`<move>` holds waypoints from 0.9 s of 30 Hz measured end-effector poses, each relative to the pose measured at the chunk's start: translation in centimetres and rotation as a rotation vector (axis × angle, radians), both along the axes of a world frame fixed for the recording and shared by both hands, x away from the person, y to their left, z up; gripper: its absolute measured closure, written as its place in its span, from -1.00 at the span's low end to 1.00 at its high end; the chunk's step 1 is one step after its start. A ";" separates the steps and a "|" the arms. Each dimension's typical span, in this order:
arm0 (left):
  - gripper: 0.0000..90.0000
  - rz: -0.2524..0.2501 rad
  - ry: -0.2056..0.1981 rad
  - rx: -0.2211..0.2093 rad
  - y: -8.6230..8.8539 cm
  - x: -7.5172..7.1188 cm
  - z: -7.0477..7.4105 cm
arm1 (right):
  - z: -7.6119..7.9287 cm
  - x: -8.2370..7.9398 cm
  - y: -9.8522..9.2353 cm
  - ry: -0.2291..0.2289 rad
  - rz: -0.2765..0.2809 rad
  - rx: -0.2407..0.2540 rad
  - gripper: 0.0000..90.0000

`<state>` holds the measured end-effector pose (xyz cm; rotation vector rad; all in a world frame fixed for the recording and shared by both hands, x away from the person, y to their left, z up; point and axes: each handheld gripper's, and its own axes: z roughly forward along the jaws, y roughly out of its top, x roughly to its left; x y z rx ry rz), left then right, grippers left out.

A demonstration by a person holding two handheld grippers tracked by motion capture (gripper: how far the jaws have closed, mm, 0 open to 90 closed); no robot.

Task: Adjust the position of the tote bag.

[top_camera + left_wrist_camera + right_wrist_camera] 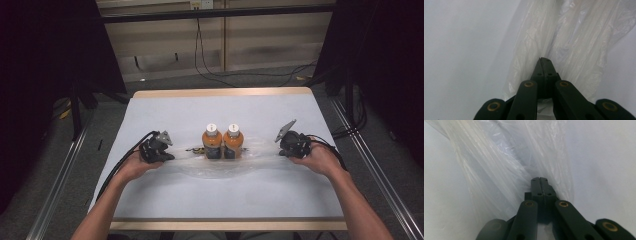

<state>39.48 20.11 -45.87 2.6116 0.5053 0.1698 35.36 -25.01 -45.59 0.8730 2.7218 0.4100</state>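
Two orange bottles [222, 141] stand side by side mid-worktop [165, 107] from above, inside a clear plastic bag [220, 167], my left tongs [170, 156] and right tongs [281, 149] at its ends. In my left gripper view, the jaws are clamped tight on the bag's bunched film [564, 37]. In my right gripper view, the same: jaws pinched together on the film [506, 165].

Table [165, 107]: white top, wood edge. Grey floor [250, 80] beyond far edge; beige wall panels [270, 40]; black cables [210, 70]. Sides dark.
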 end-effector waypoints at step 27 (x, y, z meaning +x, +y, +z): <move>0.85 0.052 -0.040 -0.319 0.7 -2.2 1.9 | 1.1 -1.2 -0.3 -0.106 -0.022 0.263 1.00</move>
